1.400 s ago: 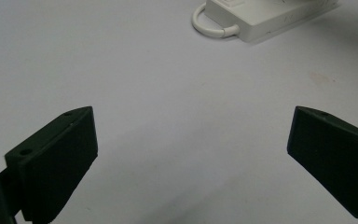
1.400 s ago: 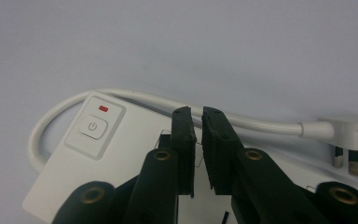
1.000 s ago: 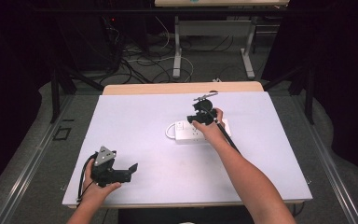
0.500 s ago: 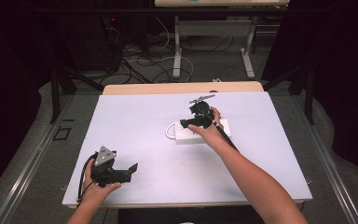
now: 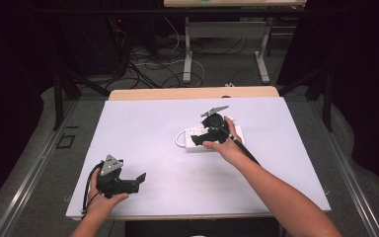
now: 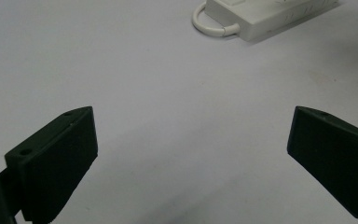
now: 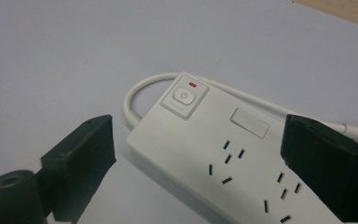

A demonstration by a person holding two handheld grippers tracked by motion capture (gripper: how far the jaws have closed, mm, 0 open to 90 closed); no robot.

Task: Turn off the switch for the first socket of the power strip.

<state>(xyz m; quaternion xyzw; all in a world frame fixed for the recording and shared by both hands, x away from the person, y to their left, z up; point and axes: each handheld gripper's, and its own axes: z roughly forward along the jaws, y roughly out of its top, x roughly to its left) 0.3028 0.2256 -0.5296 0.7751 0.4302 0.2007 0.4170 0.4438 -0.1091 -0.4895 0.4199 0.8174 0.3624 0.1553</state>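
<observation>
A white power strip (image 5: 197, 139) lies flat on the white table (image 5: 153, 123), right of centre, with its short cable (image 5: 178, 138) looping off its left end. Its power button (image 7: 184, 96), a small red light and several sockets show in the right gripper view. My right gripper (image 5: 202, 137) hovers just over the strip (image 7: 223, 158), open, jaws wide on either side of it. My left gripper (image 5: 137, 180) rests near the table's front left corner, open, holding nothing. In the left gripper view the power strip (image 6: 265, 16) lies far ahead.
Beyond the table's far wooden edge (image 5: 192, 93) lies a floor with tangled cables (image 5: 148, 59) and the legs of another desk (image 5: 187, 49). Dark curtains close off both sides.
My right gripper has shifted left along the power strip toward its button end and dropped slightly. The left gripper has stayed still.
</observation>
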